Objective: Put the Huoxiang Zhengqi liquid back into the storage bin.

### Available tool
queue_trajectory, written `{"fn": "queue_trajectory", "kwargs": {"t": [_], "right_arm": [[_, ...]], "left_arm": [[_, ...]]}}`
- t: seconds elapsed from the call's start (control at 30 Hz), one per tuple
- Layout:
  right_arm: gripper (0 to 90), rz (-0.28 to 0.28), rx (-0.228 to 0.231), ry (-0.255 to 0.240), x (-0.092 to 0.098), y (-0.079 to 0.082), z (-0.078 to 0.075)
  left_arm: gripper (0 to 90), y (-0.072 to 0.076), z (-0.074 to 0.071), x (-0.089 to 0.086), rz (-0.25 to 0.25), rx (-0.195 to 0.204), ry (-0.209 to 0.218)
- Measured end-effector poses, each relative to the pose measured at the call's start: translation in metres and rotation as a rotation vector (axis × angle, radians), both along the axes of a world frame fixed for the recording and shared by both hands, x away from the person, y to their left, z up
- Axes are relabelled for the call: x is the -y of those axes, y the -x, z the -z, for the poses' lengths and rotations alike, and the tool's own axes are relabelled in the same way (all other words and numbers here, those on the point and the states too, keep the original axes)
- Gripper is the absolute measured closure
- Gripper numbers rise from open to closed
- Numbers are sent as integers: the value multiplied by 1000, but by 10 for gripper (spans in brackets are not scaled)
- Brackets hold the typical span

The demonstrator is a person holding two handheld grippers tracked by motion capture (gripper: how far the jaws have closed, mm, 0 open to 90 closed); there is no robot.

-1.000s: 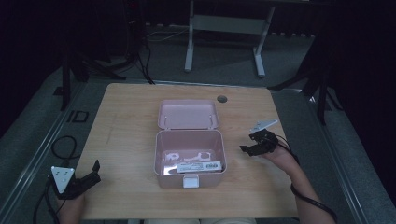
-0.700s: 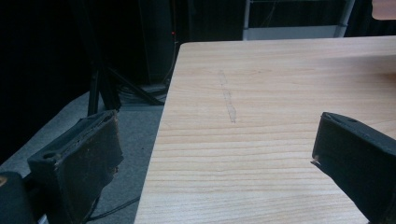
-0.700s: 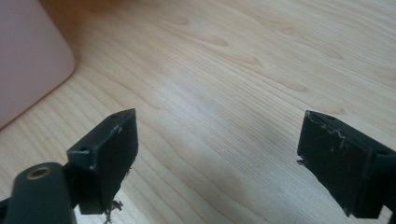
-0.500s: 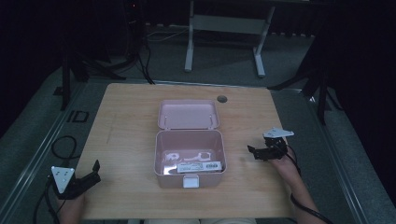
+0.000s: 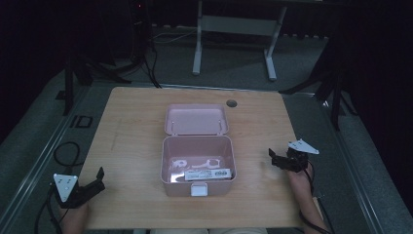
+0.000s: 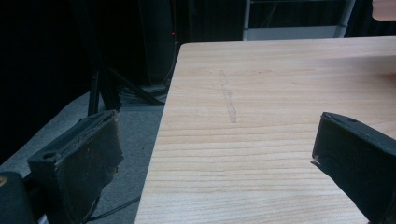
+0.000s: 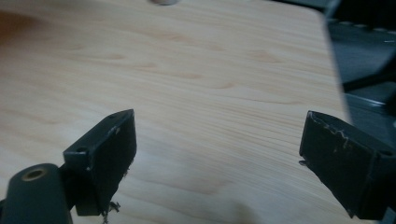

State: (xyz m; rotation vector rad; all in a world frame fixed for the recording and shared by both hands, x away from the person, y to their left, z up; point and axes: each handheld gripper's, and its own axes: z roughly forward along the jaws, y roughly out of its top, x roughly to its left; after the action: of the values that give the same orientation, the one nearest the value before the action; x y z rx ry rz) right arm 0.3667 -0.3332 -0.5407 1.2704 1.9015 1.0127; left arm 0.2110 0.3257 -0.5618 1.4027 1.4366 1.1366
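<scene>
Both claws, left (image 5: 100, 176) and right (image 5: 276, 157), wide open, empty, flanking open pink box (image 5: 197, 183); inner label (image 5: 208, 174) unreadable

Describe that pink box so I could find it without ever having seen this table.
Start at the wooden table and look at its middle, between the two grippers. The pink box sits there with its lid swung open toward the far edge, a white latch on its near side and white items inside. Nothing else on the table is pink.
</scene>
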Motion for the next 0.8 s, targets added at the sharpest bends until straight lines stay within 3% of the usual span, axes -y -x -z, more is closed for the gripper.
{"fn": "queue_trajectory", "kwargs": {"t": [0.1,0.2,0.23,0.47,0.8], "right_arm": [[109,100,23,4,6,3,3],[109,152,46,-29,14,6,5],[109,145,40,-51,16,6,6],[109,156,24,-2,15,12,8],[109,177,15,-50,24,18,8]], "left_arm": [[16,0,0,0,2,-1,-1],[16,0,0,1,3,-2,-5],[16,0,0,1,3,-3,-4],[16,0,0,1,1,-2,-5],[16,0,0,0,2,4,1]]}}
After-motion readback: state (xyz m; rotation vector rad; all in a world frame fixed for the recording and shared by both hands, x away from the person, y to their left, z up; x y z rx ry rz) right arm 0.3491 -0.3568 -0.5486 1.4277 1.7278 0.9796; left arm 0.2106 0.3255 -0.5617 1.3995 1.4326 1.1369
